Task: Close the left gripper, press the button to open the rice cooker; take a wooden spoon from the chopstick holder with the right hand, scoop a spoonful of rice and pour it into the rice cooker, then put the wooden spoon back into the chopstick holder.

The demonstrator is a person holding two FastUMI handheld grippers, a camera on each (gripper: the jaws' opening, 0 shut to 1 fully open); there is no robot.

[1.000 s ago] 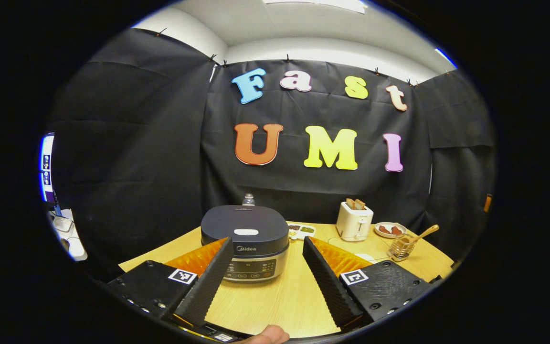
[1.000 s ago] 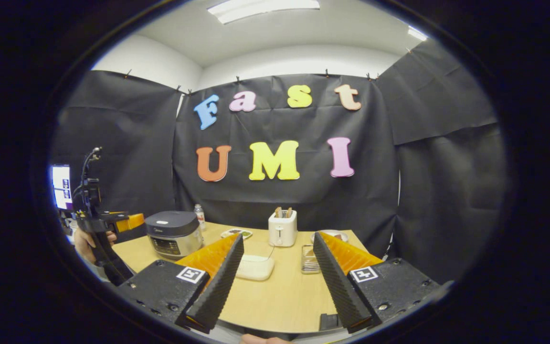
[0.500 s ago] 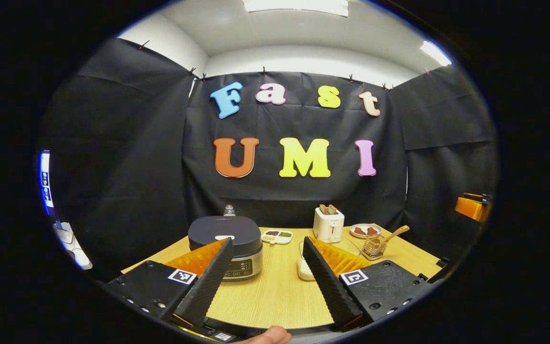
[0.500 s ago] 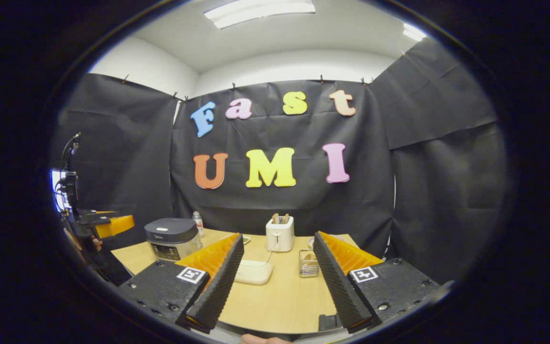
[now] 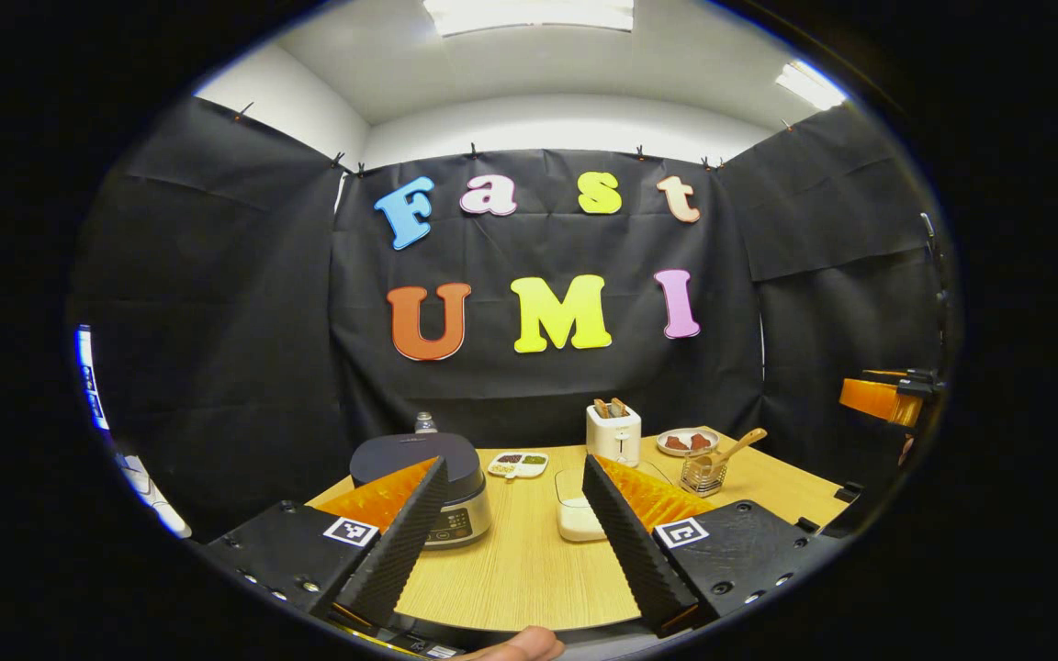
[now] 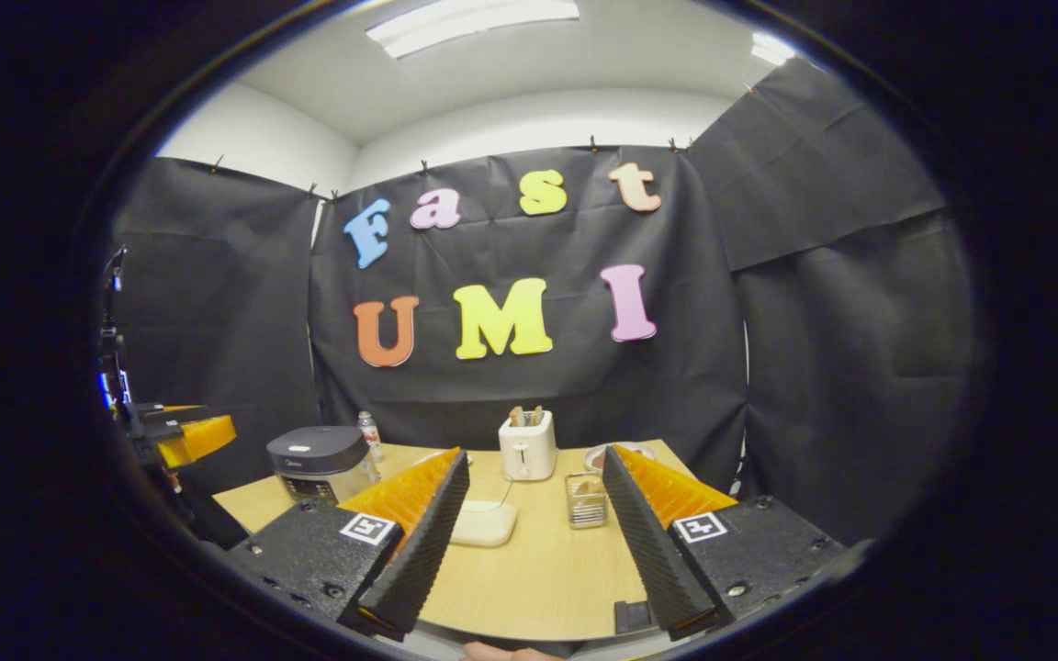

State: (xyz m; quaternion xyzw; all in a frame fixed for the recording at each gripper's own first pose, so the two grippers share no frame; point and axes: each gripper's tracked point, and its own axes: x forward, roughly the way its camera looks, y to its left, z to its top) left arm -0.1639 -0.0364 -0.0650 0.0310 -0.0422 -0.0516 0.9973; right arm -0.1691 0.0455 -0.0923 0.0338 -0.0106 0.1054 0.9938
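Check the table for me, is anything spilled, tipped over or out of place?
Nothing stands out. The dark-lidded rice cooker sits closed and upright, the white toaster stands straight, and the wooden spoon leans in the wire chopstick holder. No spills show on the wooden table.

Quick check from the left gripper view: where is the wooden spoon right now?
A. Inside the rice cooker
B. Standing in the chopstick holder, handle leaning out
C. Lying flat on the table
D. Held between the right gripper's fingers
B: the wooden spoon stands in the chopstick holder, with its handle slanting up and out, beside the toaster.
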